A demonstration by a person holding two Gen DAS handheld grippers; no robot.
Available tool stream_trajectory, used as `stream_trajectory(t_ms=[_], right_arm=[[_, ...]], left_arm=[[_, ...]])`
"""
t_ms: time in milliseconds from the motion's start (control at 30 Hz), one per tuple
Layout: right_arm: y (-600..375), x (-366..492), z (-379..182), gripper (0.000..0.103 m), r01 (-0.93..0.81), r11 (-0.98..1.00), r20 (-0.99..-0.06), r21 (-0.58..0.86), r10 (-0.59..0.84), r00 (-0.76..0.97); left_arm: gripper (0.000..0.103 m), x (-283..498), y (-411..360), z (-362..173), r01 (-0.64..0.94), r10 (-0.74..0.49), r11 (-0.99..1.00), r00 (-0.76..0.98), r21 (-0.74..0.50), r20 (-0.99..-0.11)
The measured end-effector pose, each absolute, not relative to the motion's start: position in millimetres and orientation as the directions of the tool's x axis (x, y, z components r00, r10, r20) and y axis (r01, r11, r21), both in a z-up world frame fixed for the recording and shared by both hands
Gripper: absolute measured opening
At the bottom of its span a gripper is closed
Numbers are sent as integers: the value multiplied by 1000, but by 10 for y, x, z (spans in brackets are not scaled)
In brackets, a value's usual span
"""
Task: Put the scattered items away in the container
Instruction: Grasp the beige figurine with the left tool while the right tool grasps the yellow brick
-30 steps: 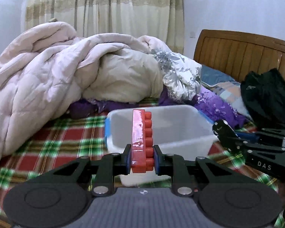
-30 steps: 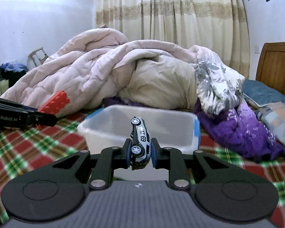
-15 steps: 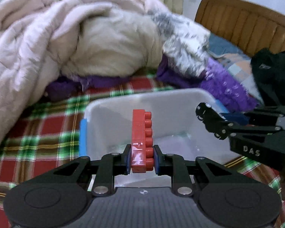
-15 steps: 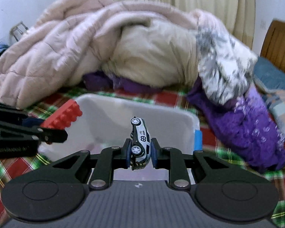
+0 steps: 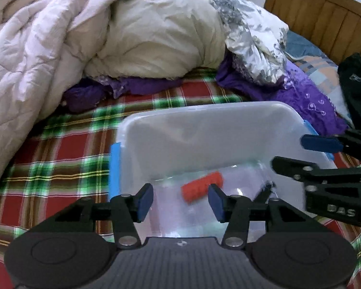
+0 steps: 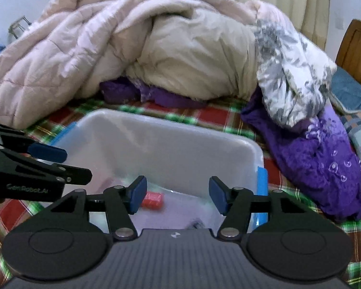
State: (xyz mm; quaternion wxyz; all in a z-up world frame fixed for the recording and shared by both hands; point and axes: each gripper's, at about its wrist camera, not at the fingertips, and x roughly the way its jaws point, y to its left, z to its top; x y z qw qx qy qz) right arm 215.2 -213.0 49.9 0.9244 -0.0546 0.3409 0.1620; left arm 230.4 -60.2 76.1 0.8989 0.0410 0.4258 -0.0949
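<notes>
- Grippers first: your left gripper (image 5: pixel 180 201) has its jaws spread wide, and nothing sits between the 2 blue pads (image 5: pixel 145 201).
- Your right gripper (image 6: pixel 178 195) is the same, with jaws spread wide and nothing between them.
- You hold both grippers over the clear plastic box (image 5: pixel 204 144), and they point down into it.
- From the left wrist view, your right gripper (image 5: pixel 325 166) comes in at 3 o'clock, over the right edge of the box.
- From the right wrist view, your left gripper (image 6: pixel 50 166) comes in at 9 o'clock, over the left edge of the box (image 6: pixel 170 149).
- The red block (image 5: pixel 202 186) lies on its side on the floor of the box, apart from both grippers.
- From the right wrist view you see only a bit of the red block (image 6: pixel 154 200), just beside your left pad.
- A small dark thing (image 5: pixel 268 185) lies in the box at 3 o'clock from the block. It is too blurry for you to tell what it is.
- The box has blue clips (image 5: pixel 114 168) on its sides.
- The box sits on a red and green checked sheet (image 5: pixel 60 149).
- A big pink quilt (image 5: pixel 48 36) is piled up at 12 o'clock, behind the box.
- Purple cloth (image 6: pixel 312 159) lies at 3 o'clock from the box in the right wrist view.
</notes>
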Motion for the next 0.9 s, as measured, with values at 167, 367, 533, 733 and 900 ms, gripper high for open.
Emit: stream_trajectory(t_ms=[167,367,533,733,900], right_arm=[[-2261,1607,637,64,-346,938,-535,13,299,790],[-2399,633,463,69,-348,937,-452,-26,300,840],[-2406,31,84,69,-339,939,-464,-57,276,842],[-2380,-168,-346,69,-344,937,-535,-52,265,802],[-2277,-265,-561,66,-375,925,-559,-68,276,782]], left_arm=[[55,1741,-428,862,215,-171,976,704,-23,-689],[69,510,-267,658,211,-153,977,800,34,-581],[69,-250,-387,234,221,-157,975,781,32,-604],[69,-627,-814,-239,302,-162,948,737,105,-656],[69,-585,-951,-339,316,-140,935,742,158,-656]])
